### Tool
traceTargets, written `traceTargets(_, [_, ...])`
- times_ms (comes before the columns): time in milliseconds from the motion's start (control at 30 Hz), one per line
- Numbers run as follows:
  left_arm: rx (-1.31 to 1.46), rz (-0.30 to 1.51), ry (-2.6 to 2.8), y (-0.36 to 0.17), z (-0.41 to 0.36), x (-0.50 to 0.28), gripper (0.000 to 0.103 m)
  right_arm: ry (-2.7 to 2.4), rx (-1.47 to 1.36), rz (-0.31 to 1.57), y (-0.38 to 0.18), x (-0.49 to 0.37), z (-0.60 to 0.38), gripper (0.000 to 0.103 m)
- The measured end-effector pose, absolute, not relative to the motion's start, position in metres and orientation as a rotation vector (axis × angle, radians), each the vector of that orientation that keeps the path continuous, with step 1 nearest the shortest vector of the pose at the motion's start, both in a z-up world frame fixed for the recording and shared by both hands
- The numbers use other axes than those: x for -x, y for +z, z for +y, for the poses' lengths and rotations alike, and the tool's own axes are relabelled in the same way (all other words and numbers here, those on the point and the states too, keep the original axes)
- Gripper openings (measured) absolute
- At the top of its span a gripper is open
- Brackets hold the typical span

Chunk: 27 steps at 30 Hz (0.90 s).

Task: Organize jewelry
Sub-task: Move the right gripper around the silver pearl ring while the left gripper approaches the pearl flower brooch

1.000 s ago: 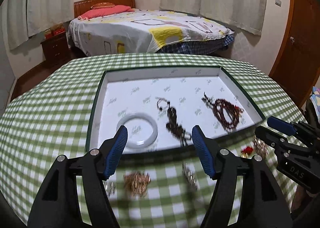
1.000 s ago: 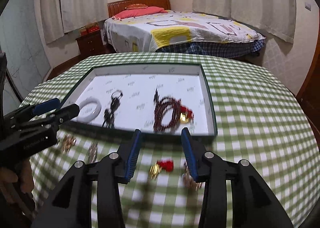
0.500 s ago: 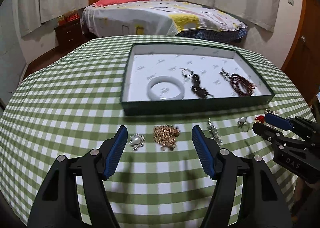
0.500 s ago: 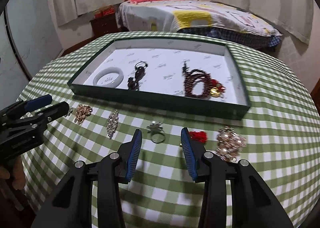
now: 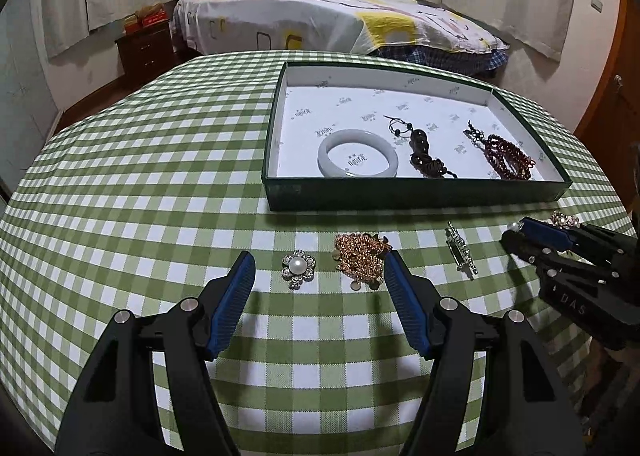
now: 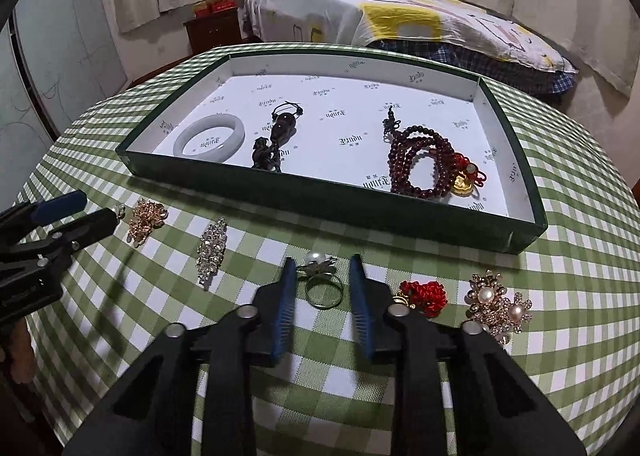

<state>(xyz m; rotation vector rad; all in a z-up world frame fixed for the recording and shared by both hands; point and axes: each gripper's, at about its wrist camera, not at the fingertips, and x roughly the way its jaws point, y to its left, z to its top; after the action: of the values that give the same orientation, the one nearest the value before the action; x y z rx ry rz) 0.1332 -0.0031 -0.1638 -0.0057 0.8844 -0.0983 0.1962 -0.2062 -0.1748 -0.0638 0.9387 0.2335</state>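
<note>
A green tray (image 5: 416, 197) (image 6: 320, 185) holds a white bangle (image 5: 357, 153) (image 6: 209, 138), a dark bead pendant (image 5: 425, 153) (image 6: 276, 139) and a red bead necklace (image 5: 506, 157) (image 6: 424, 165). On the cloth in front lie a pearl flower brooch (image 5: 298, 268), a gold chain piece (image 5: 362, 260) (image 6: 145, 219), a crystal bar brooch (image 5: 461, 250) (image 6: 212, 248), a pearl ring (image 6: 322, 278), a red knot charm (image 6: 424, 296) and a pearl cluster brooch (image 6: 498, 306). My left gripper (image 5: 320, 276) is open around the flower brooch and chain. My right gripper (image 6: 323, 288) is open around the ring.
The round table has a green checked cloth (image 5: 140, 183). A bed (image 5: 320, 19) and a dark nightstand (image 5: 146, 49) stand behind it. The right gripper's body (image 5: 576, 276) shows at the right in the left wrist view; the left gripper's body (image 6: 36, 252) shows at the left in the right wrist view.
Both grippers have pulled back from the tray and dropped toward the loose pieces on the cloth. The right gripper has come over the ring; the left has come over the brooch and chain.
</note>
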Motion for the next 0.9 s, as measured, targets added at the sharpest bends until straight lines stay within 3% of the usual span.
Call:
traceTargets(633, [-0.015,0.906,-0.093,-0.170,-0.001,-0.138,0.064,0.239,0.033,0.933,-0.172,-0.177,-0.216,0.024])
traceTargets(900, [-0.025,0.935,-0.095,-0.177,0.012,-0.146,0.047,0.240,0.028,0.932,-0.171,-0.177,-0.217,0.024])
